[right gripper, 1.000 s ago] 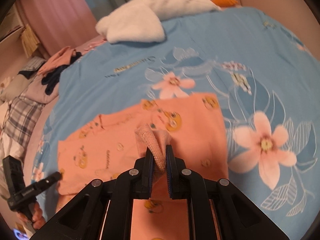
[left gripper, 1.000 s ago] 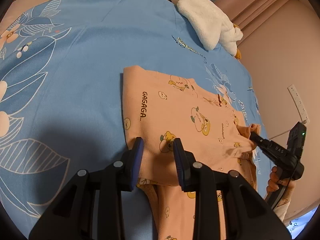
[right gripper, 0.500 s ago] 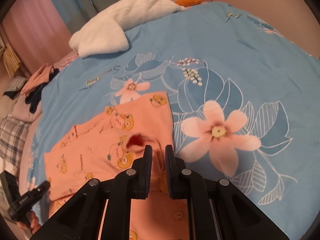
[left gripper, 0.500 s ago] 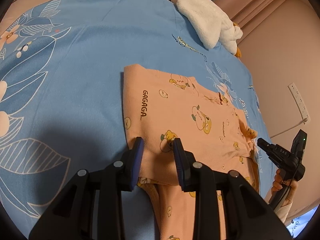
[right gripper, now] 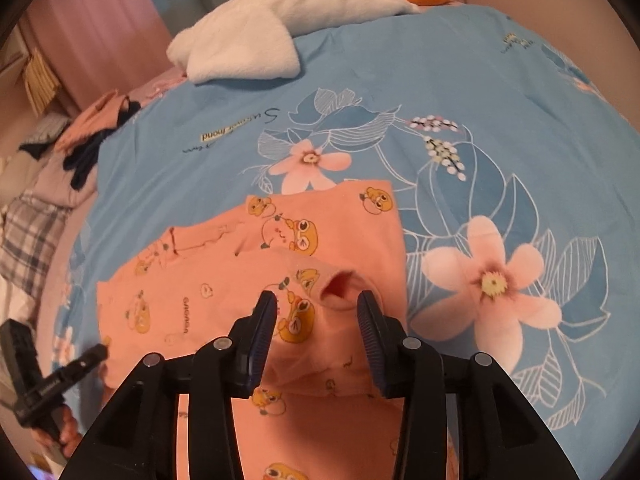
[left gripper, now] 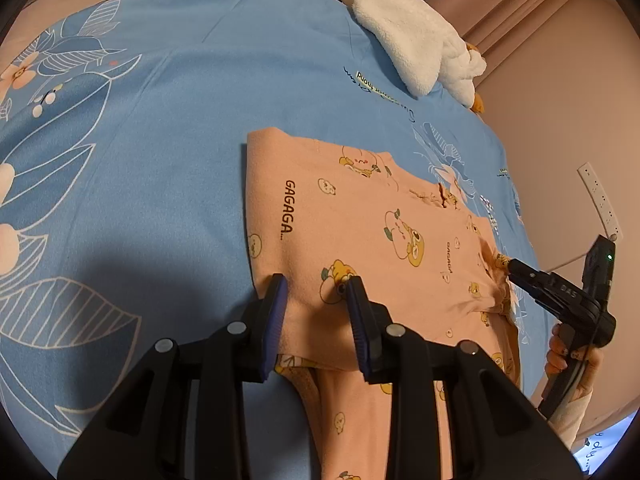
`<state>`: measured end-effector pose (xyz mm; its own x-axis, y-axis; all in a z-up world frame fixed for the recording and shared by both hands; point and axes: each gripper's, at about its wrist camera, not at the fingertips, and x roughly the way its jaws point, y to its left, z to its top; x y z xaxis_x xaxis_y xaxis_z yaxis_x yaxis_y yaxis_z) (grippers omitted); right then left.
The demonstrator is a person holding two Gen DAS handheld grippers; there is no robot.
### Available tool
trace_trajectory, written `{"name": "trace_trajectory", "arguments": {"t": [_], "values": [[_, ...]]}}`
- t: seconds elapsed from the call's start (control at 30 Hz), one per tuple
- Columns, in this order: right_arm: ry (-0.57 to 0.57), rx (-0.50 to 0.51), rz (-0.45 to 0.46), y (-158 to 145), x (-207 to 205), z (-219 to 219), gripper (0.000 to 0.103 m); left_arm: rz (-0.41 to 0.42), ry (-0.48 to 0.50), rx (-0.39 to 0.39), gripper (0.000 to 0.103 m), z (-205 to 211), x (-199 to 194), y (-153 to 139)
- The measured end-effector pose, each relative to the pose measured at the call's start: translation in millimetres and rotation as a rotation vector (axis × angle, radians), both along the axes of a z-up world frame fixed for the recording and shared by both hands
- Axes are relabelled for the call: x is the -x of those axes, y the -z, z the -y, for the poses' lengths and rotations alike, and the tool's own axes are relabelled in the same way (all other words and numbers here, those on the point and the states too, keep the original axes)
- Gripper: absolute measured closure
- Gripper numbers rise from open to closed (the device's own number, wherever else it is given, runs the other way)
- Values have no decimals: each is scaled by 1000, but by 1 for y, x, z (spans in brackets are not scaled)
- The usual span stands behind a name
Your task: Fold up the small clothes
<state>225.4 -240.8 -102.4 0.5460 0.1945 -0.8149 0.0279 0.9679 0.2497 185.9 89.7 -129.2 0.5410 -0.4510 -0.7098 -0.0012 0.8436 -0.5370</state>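
The peach romper (left gripper: 360, 232) lies partly folded on the bed (left gripper: 140, 140), its sleeve cuff (right gripper: 340, 286) laid across the chest, while both the left hand-held gripper (left gripper: 316, 284) and right hand-held gripper (right gripper: 316, 304) hover spread over it, holding nothing, seemingly ready for another fold.

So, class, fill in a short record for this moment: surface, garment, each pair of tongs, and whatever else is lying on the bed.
surface: blue floral bedsheet
garment: peach cartoon-print baby outfit, sleeves folded in, lying flat
left tongs: open, over the garment's near edge
right tongs: open, sleeve cuff lying loose between them
also on bed: white plush toy, at the far end
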Motion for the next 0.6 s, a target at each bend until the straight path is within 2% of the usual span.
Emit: {"name": "trace_trajectory", "arguments": {"t": [0.13,0.2,0.23,0.33,0.5,0.6], "values": [[-8,41,1,3,-4,-7,61,-1,-1,0,74,0,0,0],[0,68,26,2,-4,-8,73,-2,-2,0,74,0,0,0],[0,79,29,2,-4,-8,93,-2,-2,-1,74,0,0,0],[-9,68,36,-2,-5,-8,95,1,2,-9,72,1,0,1],[27,61,102,-25,-2,-1,95,0,1,-9,72,1,0,1],[38,48,87,-27,-12,3,95,0,1,-10,72,1,0,1]]}}
